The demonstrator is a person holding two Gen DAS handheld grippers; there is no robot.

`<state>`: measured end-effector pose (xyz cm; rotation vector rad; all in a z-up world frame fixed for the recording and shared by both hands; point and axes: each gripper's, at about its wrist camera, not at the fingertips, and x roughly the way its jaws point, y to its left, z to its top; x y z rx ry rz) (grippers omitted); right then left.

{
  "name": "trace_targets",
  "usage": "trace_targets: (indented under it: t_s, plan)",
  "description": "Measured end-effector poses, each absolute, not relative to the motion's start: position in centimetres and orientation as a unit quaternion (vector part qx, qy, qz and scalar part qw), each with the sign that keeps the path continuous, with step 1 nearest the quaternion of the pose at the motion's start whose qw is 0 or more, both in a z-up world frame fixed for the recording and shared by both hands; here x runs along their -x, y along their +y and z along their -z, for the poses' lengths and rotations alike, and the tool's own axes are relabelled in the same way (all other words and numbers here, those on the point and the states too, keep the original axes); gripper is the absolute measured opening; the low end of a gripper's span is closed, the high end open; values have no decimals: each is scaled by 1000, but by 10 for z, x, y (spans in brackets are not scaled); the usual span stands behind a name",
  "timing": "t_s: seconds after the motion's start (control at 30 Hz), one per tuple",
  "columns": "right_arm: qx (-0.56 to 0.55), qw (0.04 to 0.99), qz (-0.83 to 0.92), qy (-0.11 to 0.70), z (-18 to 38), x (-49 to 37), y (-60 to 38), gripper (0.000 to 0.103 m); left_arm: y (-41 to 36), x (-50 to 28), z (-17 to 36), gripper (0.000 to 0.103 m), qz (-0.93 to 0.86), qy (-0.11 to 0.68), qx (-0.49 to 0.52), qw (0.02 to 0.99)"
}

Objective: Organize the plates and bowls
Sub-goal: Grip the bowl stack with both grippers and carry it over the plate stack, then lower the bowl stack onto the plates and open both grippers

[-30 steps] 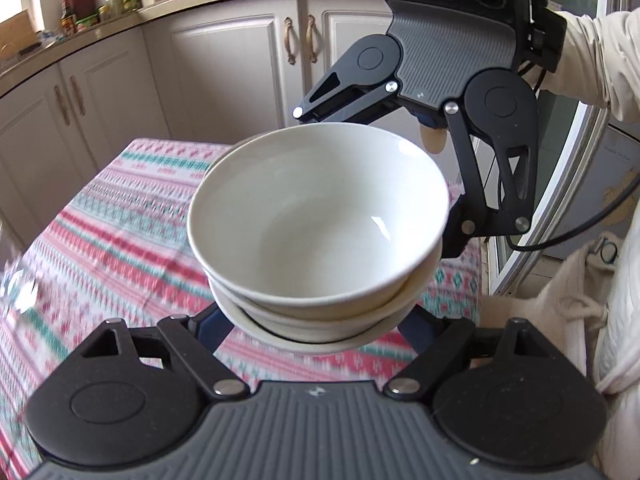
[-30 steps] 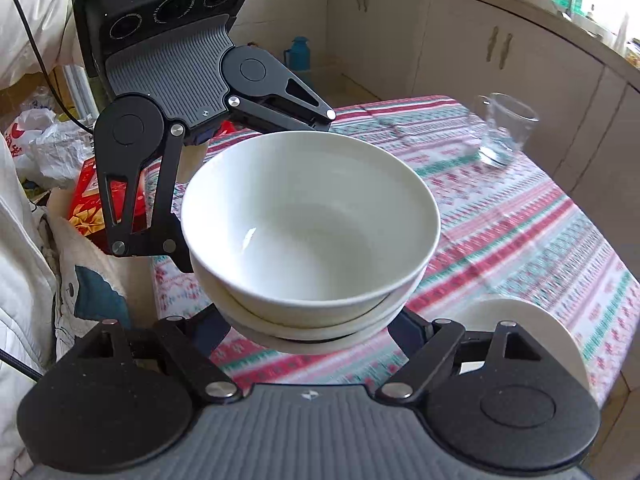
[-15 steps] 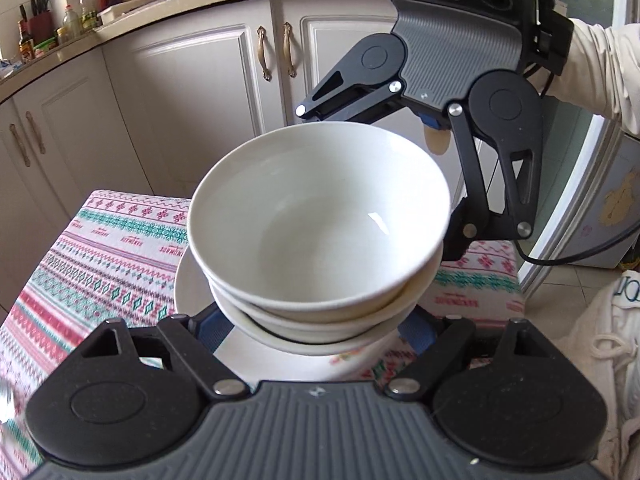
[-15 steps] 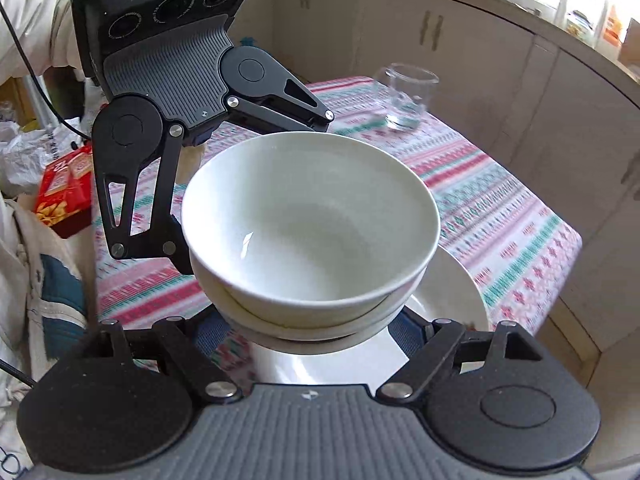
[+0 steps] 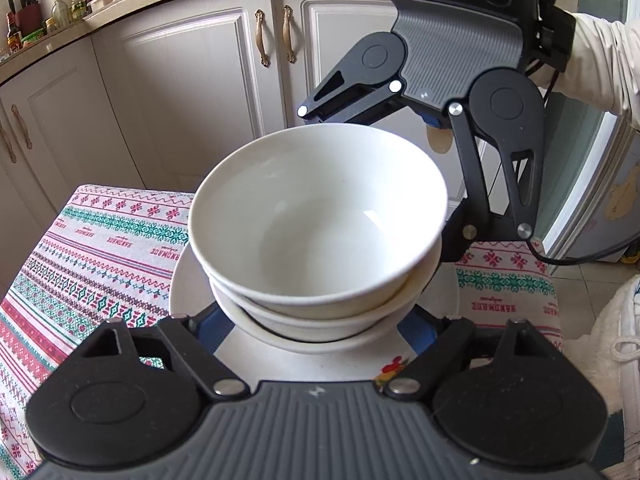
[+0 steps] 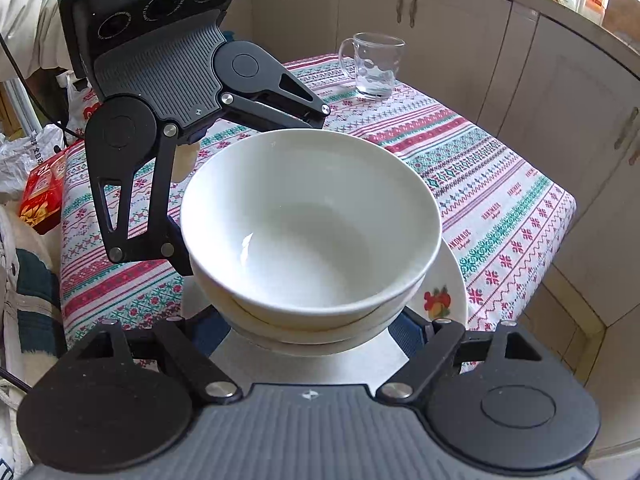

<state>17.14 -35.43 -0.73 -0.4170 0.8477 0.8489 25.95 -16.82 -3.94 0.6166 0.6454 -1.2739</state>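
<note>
Two grippers carry a stack of white bowls [image 5: 318, 236] together, one from each side, above a white plate [image 6: 450, 292] that lies near the edge of the table [image 6: 480, 168] with its patterned cloth. The left gripper [image 5: 320, 326] has its blue pads [image 5: 420, 330] against the lower part of the stack, and the right gripper [image 6: 308, 334] does the same from the opposite side, so each pair of fingers is closed on the bowls at a wide opening; the exact contact is partly hidden under the bowls. The step in hand seems to be to set the stack down on the plate. To do this well, both hands should go down together and at the same speed, so that the stack stays level and the upper bowl does not slide. The stack should come to the middle of the plate, not to the side where the fruit picture [image 6: 437, 302] is. The fingers should open only when the bottom bowl rests fully on the plate. Both grippers point steeply downward and face each other across the bowls. A light sleeve [image 5: 600, 60] shows behind the right gripper. A glass mug [image 6: 374, 64] stands well apart at the far side of the table.
</note>
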Motion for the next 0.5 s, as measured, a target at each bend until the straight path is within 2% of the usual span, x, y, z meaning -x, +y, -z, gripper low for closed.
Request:
trace_targets:
  t_s: [0.5]
  plan:
    - [190, 808, -389, 401, 12, -176, -355, 89, -164, -262, 38, 88, 571, 283, -279, 718]
